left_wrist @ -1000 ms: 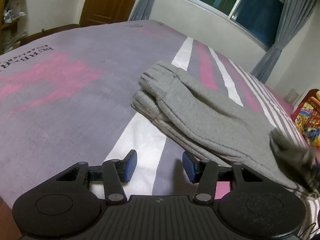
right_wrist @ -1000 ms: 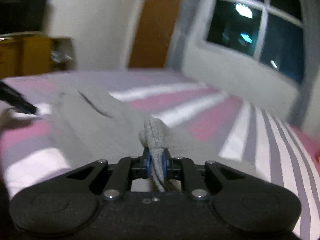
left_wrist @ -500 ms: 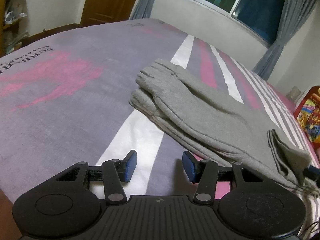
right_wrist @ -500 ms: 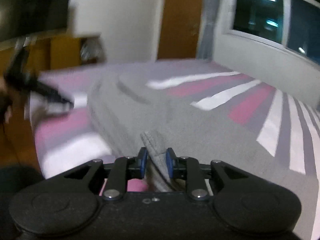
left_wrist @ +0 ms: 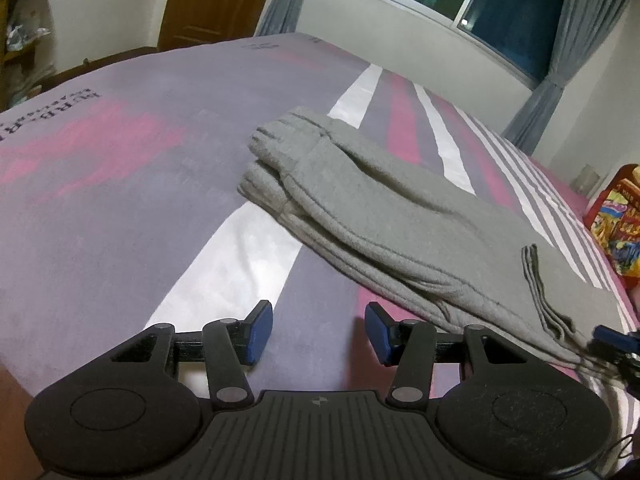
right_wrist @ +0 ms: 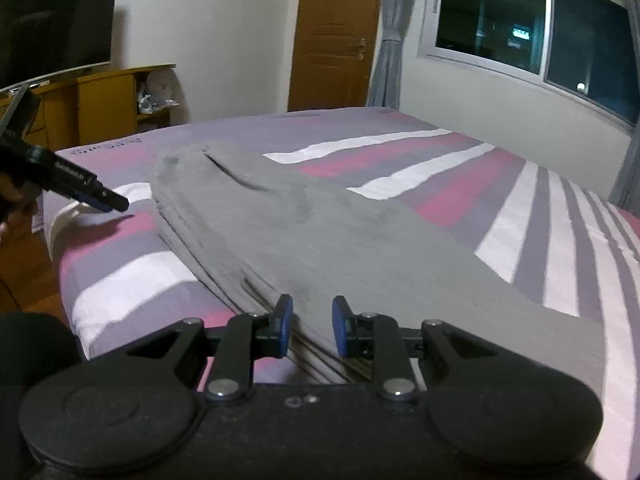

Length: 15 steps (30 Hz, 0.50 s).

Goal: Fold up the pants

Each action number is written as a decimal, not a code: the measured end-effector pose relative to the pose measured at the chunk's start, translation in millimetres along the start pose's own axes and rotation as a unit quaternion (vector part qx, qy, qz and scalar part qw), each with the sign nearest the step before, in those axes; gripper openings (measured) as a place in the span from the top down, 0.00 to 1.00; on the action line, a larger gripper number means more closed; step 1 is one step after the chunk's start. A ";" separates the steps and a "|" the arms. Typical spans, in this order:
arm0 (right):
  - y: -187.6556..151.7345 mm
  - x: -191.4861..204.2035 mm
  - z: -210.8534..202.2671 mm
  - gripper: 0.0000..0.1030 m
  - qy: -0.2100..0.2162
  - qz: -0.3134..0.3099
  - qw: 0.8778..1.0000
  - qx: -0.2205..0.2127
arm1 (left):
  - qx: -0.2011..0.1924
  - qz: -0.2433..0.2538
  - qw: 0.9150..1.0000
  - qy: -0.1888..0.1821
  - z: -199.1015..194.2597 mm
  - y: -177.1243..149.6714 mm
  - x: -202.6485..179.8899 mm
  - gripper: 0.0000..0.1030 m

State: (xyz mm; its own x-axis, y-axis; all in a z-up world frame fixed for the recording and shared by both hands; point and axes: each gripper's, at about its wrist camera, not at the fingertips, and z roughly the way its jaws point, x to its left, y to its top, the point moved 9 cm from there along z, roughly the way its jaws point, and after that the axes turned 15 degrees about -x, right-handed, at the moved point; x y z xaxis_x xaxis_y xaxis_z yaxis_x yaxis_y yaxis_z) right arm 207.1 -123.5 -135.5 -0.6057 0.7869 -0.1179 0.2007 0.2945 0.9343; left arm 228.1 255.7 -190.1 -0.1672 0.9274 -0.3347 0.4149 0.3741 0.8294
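Across the striped bed lie the grey pants, long axis from ten o'clock to four o'clock, off at one o'clock from the left tool, whose jaws stand apart and empty. Nearer is the right tool, jaws apart over the pants' layered near end; that end runs under the tool body, hidden.

A bed with a purple, pink and white striped cover carries the things. Grey pants, seemingly folded lengthwise, lie along its near edge.

Pants on bed, between tools
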 end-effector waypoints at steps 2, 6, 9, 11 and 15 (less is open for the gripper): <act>0.5 3.3 8.3 0.80 0.000 -0.001 1.000 0.004 | 0.001 -0.001 1.000 0.000 -1.3 0.0 1.0 0.51; 1.7 8.7 17.5 0.79 0.006 -0.001 1.000 0.009 | 0.001 -0.001 1.000 -0.003 -0.6 0.2 0.8 0.51; 0.5 10.9 25.0 0.81 0.006 -0.007 1.000 0.016 | 0.000 -0.003 1.000 -0.005 -0.5 -1.5 0.9 0.51; 2.5 9.8 28.0 0.85 -0.004 -0.006 1.000 0.013 | -0.001 -0.006 1.000 -0.007 -1.8 -2.7 2.2 0.51; 2.3 8.7 37.9 0.99 -0.008 0.028 0.999 0.028 | -0.001 -0.009 1.000 -0.012 -1.9 -3.9 5.3 0.51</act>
State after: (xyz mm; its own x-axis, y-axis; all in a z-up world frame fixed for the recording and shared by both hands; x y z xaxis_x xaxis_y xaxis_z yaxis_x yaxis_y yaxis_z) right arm 231.5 -95.4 -147.1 -0.5808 0.8109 -0.0717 0.2763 0.2793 0.9196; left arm 223.9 259.2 -194.2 -0.1530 0.9204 -0.3599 0.4106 0.3905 0.8240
